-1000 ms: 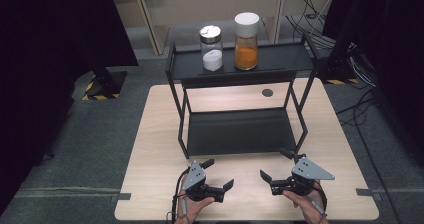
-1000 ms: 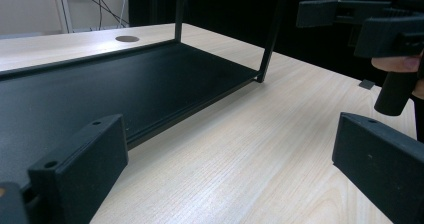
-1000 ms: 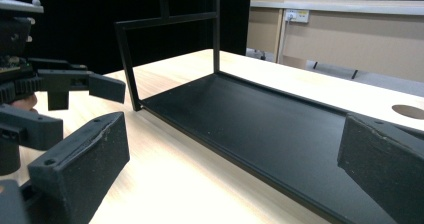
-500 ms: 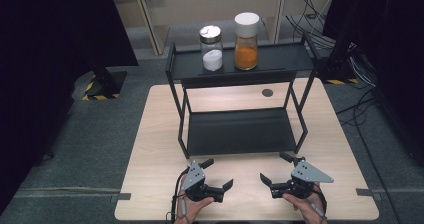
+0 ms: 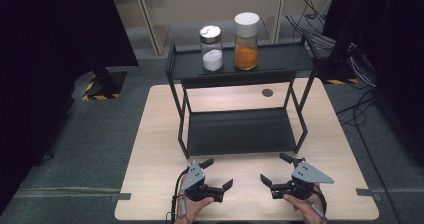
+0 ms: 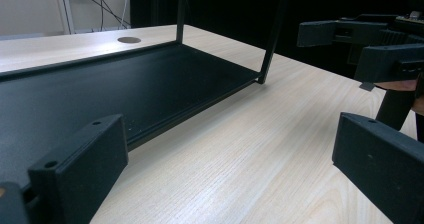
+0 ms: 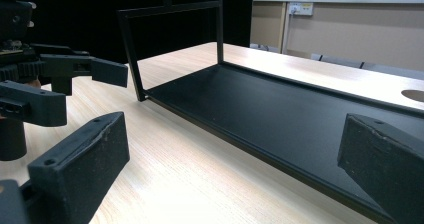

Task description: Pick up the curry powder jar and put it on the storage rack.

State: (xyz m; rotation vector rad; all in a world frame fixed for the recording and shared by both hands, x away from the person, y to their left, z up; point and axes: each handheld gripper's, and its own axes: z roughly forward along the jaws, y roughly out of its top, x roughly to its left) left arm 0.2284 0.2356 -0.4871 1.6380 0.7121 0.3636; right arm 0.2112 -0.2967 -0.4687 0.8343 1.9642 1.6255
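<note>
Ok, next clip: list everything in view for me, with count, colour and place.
rack: 1, black, two shelves, middle of the table
jar of white powder: 1, clear with silver lid, top shelf, left
jar of orange powder: 1, clear with white lid, top shelf, right
table: 1, light wood, round hole behind the rack
left tool: 1, black, open, near edge of the table
right tool: 1, black, open, near edge of the table

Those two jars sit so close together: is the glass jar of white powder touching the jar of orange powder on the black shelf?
Apart. In the high view a strip of black shelf top shows between the white-powder jar and the orange-powder jar.
</note>
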